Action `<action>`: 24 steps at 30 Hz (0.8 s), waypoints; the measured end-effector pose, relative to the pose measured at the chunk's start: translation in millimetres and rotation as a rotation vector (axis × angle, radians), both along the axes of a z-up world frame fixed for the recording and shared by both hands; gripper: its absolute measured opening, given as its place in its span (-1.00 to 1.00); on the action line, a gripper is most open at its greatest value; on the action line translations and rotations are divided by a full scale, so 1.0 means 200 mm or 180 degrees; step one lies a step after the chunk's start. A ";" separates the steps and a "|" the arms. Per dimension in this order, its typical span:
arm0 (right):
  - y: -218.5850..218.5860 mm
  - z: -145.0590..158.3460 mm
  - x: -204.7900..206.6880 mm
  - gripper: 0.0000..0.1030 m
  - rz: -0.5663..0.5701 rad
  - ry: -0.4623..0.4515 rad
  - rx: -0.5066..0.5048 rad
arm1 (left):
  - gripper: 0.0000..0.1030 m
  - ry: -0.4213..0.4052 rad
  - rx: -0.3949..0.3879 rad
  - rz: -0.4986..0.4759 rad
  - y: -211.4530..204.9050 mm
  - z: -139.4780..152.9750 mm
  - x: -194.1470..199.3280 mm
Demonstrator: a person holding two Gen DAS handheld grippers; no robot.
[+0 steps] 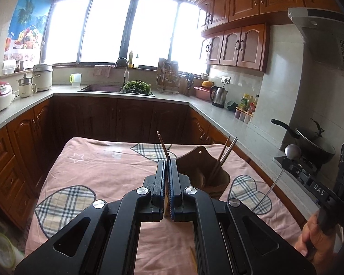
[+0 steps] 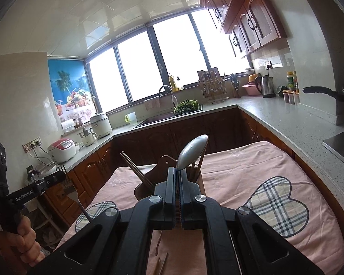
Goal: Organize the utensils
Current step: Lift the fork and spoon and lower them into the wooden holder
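My left gripper (image 1: 167, 160) is shut on a metal fork (image 1: 168, 152), its tines sticking up above the fingertips; the fork also shows in the right wrist view (image 2: 68, 186). My right gripper (image 2: 178, 171) is shut on a metal spoon (image 2: 191, 152), bowl up; the spoon shows in the left wrist view (image 1: 292, 152) at the right. A brown wooden utensil holder (image 1: 206, 171) stands on the pink cloth just right of my left gripper and holds chopsticks (image 1: 227, 153). In the right wrist view the holder (image 2: 149, 181) is right behind my fingers.
The table carries a pink cloth (image 1: 107, 167) with plaid hearts. Loose chopsticks (image 2: 161, 264) lie on the cloth under my right gripper. Counters run round the kitchen, with a wok (image 1: 314, 142) on the stove at the right and a sink (image 1: 101, 88) at the back.
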State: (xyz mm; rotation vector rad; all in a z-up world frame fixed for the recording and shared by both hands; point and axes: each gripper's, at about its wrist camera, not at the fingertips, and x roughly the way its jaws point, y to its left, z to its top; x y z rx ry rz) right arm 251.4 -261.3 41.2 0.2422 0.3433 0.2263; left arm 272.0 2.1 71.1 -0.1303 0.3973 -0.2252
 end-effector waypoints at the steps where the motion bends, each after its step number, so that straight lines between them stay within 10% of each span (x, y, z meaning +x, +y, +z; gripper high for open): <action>1: 0.00 0.01 0.02 -0.96 -0.0020 -0.0026 -0.0007 | -0.96 -0.0026 -0.0002 0.0031 0.00 0.00 0.03; 24: 0.07 -0.05 0.55 -0.96 -0.0310 -0.0258 -0.0499 | -0.96 -0.0246 0.0106 0.0512 -0.12 -0.08 0.60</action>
